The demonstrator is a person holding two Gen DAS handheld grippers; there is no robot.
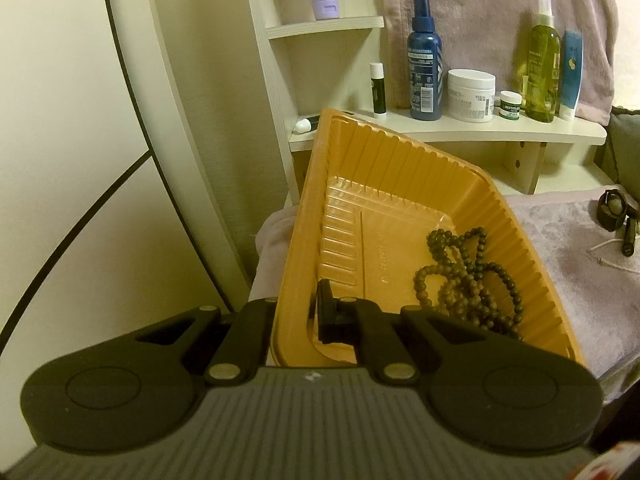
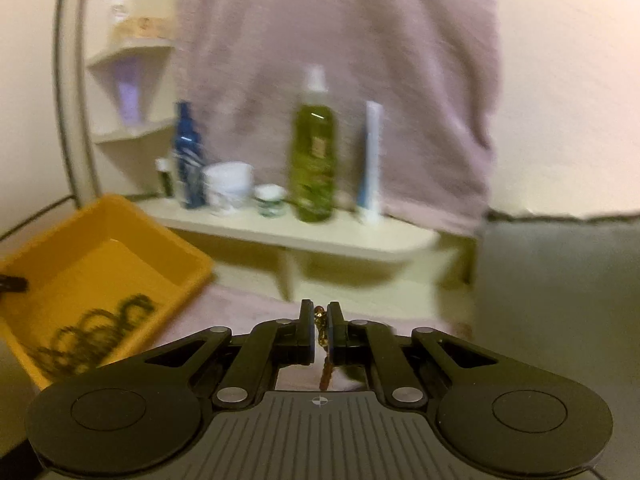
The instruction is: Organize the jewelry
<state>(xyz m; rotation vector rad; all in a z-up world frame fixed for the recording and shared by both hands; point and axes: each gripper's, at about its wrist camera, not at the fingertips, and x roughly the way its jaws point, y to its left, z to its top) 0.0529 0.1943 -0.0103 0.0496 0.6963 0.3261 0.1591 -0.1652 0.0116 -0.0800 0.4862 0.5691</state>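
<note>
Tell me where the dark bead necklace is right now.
The dark bead necklace lies heaped inside the orange tray, toward its right side in the left wrist view, just ahead of the left claw clamped on the tray's near rim.

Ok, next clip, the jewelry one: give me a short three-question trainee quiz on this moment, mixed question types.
1. True or false: the left gripper is clamped on the wall of the orange tray.
2. Multiple choice: what already lies in the tray? A) a watch B) dark beaded strands C) a lip balm
3. Short answer: what does the right gripper hold between its fingers?

Key: 1 true, one finger sits inside the tray and one outside, tilting it. 2 B. 3 a small gold-coloured chain piece, pinched and hanging below the pads; the blur hides finer detail.
</note>
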